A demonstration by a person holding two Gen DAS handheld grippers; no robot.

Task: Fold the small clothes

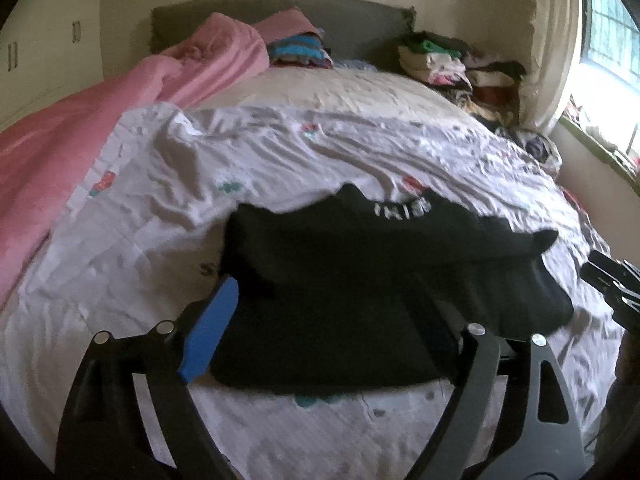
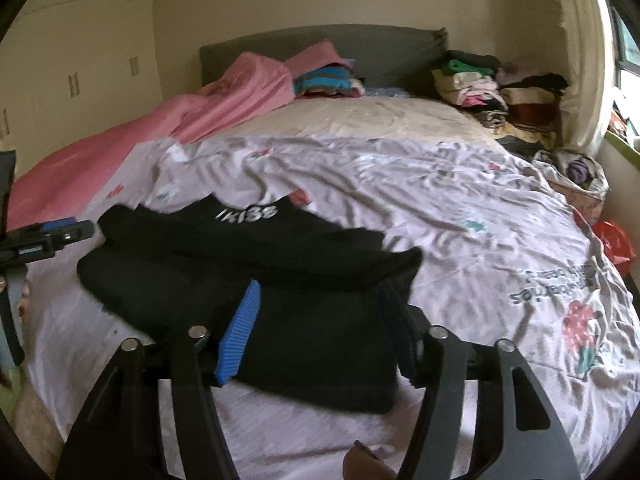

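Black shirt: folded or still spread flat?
Partly folded. The black shirt shows a layer doubled over the lower part, its edge running across the middle, on the white sheet. How many folds: cannot tell.

We count one black shirt (image 2: 256,280), two grippers (image 1: 320,320) (image 2: 320,320), one pink blanket (image 1: 100,120), one headboard (image 2: 360,44).

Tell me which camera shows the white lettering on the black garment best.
The right wrist view: the white lettering on the black garment is fairly sharp and unobstructed there. The left wrist view shows the same lettering, but blurred and smaller, its characters harder to make out.
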